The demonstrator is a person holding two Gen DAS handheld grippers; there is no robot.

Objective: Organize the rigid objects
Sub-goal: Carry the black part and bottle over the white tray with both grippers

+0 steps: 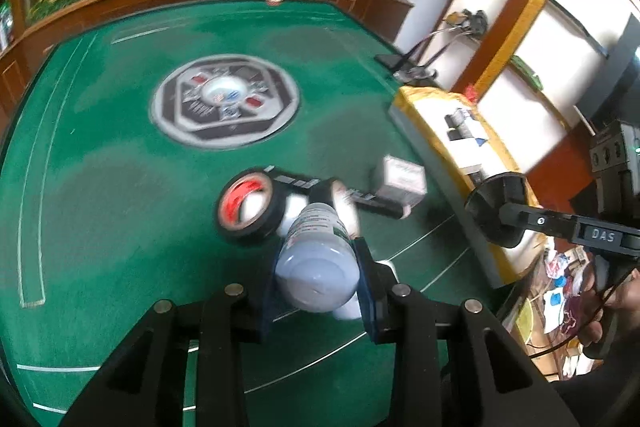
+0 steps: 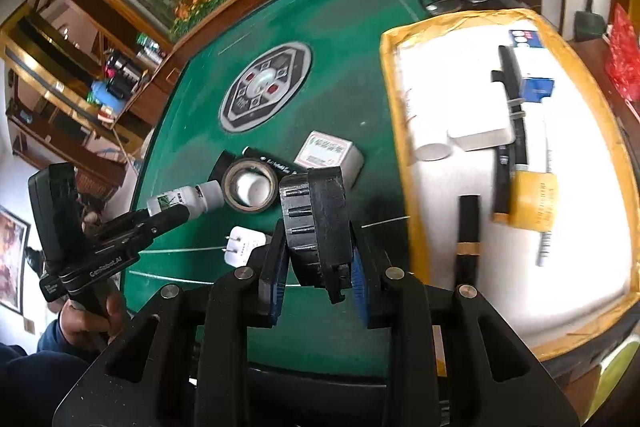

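Left tongs [image 1: 316, 267] clamped on white bottle [image 1: 316, 259], right tongs [image 2: 316, 263] on black round part [image 2: 316, 223], both near tape roll [image 2: 250, 187].

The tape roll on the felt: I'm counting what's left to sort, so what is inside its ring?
A white cylindrical object shows through the tape roll's hole; its lower part is hidden by the ring, so I cannot tell what it is.

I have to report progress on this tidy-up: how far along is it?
Roughly midway. Done: several items, including a blue carton and a yellow box, lie in the yellow-rimmed white tray. In hand: the left claw holds a white plastic bottle; the right claw holds a black ribbed round part. Left on the green felt table: black tape roll, white plug adapter, white carton.
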